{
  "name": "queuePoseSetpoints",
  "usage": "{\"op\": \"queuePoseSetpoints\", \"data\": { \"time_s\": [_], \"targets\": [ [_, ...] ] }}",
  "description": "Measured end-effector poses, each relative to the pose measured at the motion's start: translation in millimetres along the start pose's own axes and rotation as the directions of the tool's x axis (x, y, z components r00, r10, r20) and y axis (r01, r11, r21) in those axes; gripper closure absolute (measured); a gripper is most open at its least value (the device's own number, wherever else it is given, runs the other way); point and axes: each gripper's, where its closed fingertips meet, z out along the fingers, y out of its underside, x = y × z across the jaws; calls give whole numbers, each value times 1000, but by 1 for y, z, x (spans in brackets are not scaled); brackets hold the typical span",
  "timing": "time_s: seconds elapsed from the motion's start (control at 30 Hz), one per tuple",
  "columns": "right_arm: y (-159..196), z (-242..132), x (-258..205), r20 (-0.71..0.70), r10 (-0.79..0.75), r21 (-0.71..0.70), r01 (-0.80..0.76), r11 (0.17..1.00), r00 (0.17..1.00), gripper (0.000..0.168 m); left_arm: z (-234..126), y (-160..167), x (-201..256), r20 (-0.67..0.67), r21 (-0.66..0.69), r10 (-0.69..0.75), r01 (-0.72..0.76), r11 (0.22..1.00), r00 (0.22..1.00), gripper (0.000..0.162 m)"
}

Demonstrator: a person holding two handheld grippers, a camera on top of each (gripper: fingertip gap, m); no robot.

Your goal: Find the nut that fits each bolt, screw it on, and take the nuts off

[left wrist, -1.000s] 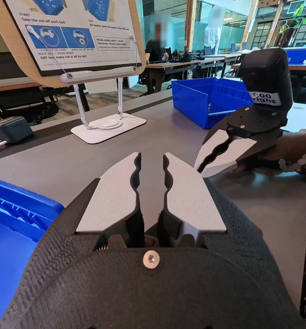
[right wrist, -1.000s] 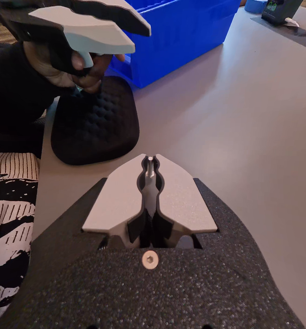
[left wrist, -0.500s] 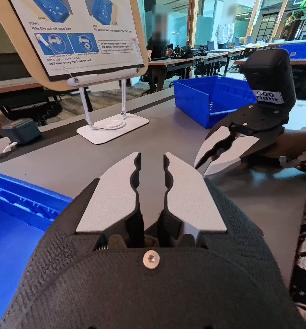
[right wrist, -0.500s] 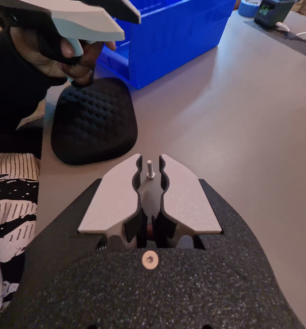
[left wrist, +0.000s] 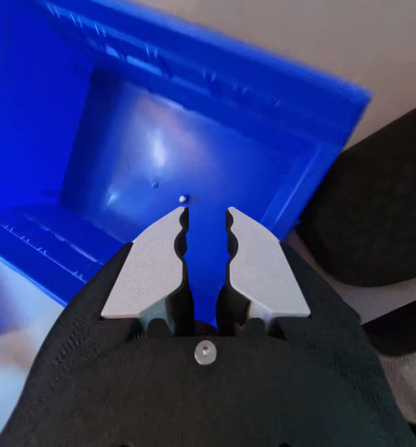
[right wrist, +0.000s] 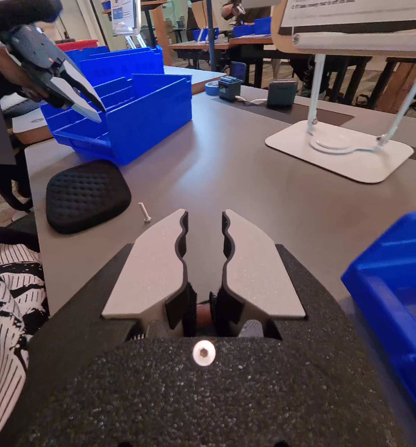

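My left gripper (left wrist: 206,208) is open and empty, tilted down over the inside of a blue bin (left wrist: 340,113). A small silver nut (left wrist: 182,198) lies on the bin floor just beyond my left fingertip. The view is blurred. My right gripper (right wrist: 204,211) is open and empty, low over the grey table (right wrist: 238,183). A silver bolt (right wrist: 144,212) lies on the table just left of its tips, beside a black pad (right wrist: 85,193). The left gripper (right wrist: 90,108) also shows in the right wrist view, above the far blue bin (right wrist: 139,125).
A second blue bin (right wrist: 391,290) stands close at the right. A white stand (right wrist: 335,150) holding an instruction board sits at the back right. Small dark devices (right wrist: 282,93) and a blue tape roll (right wrist: 211,87) lie at the table's back edge. The black pad also shows in the left wrist view (left wrist: 376,205). One gripper's finger ends stand about 40 cm off the other's.
My right gripper opened and let go of the bolt, which now lies on the table, then swung right. My left gripper swung left and tilted down over the blue bin.
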Motion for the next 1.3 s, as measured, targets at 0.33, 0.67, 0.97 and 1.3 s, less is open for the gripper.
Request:
{"op": "queuePoseSetpoints", "data": {
  "time_s": [0.33, 0.67, 0.97, 1.3],
  "targets": [
    [8, -3, 8, 17, 24, 20, -25, 999, 1000, 142, 58, 27, -30, -137, -329, 86, -127, 936, 987, 138],
    [8, -6, 13, 6, 42, 32, -42, 999, 999, 142, 67, 22, -30, -196, -257, -17, -35, 966, 980, 156],
    [12, -1, 11, -1, 12, 4, -12, 1000, 1000, 142, 6, -53, -8, -340, 279, -190, 292, 915, 921, 157],
    [12, 2, 5, 3, -52, 0, 52, 999, 999, 142, -70, -118, 85, -761, 475, -70, 626, 618, 645, 157]
  ]
}}
